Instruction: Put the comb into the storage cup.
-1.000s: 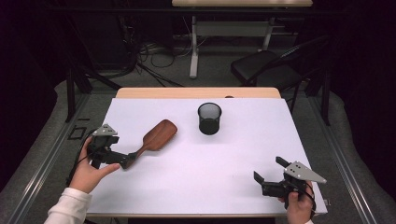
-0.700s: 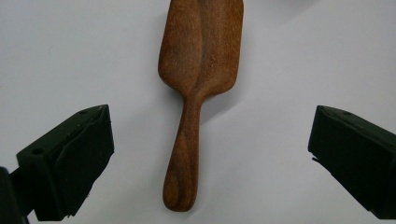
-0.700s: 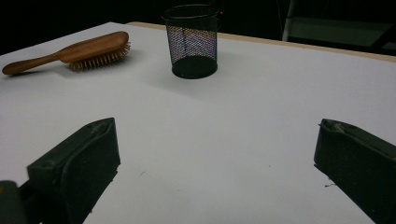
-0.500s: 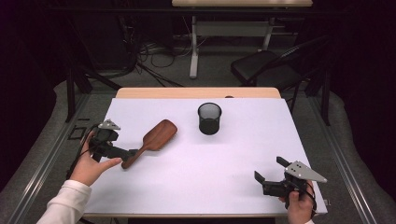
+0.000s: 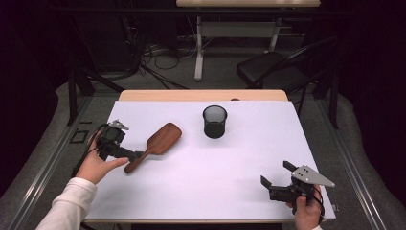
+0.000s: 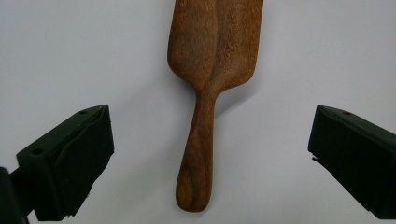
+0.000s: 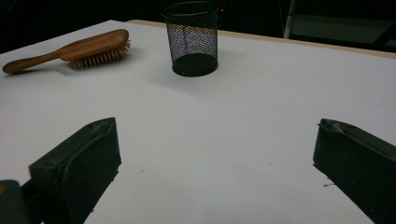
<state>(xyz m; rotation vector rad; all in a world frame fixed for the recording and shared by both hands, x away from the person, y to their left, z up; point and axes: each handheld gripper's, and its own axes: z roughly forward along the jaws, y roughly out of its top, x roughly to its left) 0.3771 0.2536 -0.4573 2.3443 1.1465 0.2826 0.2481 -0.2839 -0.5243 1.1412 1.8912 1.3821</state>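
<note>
Hairbrush framed between parted jaws, grasp not yet made

Floor (image 5: pixel 43 124) of grey carpet, a tangle of cables, a table leg and a dark folding chair (image 5: pixel 273 72) are seen in the upper part of the high view, against a black background. Below them, the white table (image 5: pixel 201 182) takes up the middle of the frame, with a strip of wood showing along its far edge.

A black mesh cup (image 5: pixel 214 121) is stood upright just above the centre of the frame. Left of centre, the wooden hairbrush (image 5: pixel 155 143) is laid bristles down, its handle pointed to the lower left.

The left gripper (image 5: pixel 136 156) is held at the tip of that handle; in the left gripper view the jaws are spread wide, with the handle lying between them untouched. The right gripper (image 5: pixel 275 175) is rested at the lower right, also released and holding nothing.

The approach to the brush is judged to be in hand. Next, the jaws would need to be eased forward along the handle and then closed squarely across it.
</note>
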